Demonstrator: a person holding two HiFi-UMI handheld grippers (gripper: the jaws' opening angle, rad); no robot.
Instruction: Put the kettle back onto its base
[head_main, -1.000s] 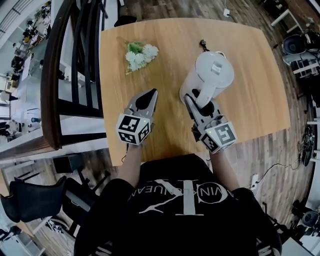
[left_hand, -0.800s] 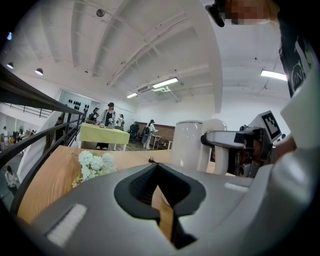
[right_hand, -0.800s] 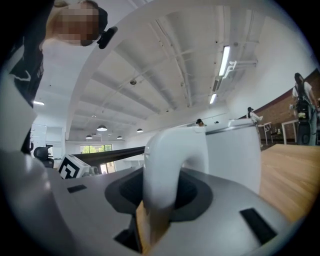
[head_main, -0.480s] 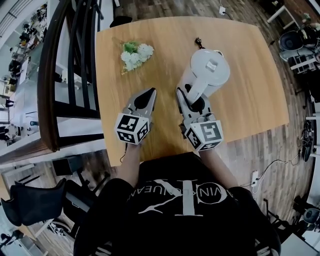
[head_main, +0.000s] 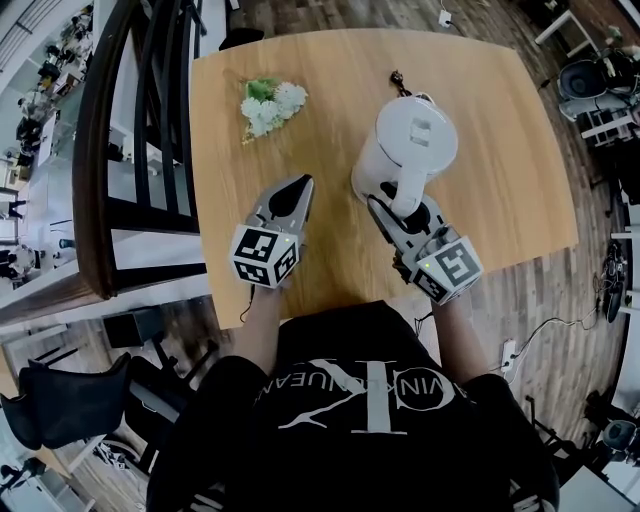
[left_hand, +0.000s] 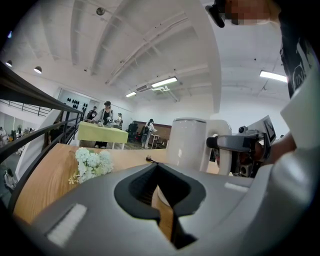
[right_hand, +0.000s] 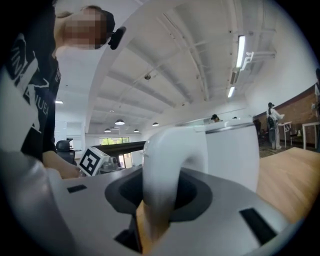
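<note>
A white electric kettle (head_main: 415, 135) stands upright on the wooden table (head_main: 500, 200), right of centre. My right gripper (head_main: 397, 205) is shut on its curved white handle (right_hand: 167, 165), which fills the gap between the jaws in the right gripper view. The kettle's body (right_hand: 232, 155) rises just behind the handle. I see no base; whatever lies under the kettle is hidden. A small black cord end (head_main: 398, 82) lies just beyond the kettle. My left gripper (head_main: 300, 188) hovers left of the kettle, shut and with nothing in it; its view shows the kettle (left_hand: 187, 142) to the right.
A bunch of white flowers (head_main: 268, 105) lies at the table's far left, seen also as white flowers (left_hand: 90, 162) in the left gripper view. A dark wooden railing (head_main: 150, 120) runs along the table's left edge. The table's near edge is right under both grippers.
The right hand swung left and then back to the right while holding the handle. The kettle shifted only slightly. The left gripper stayed where it was.
</note>
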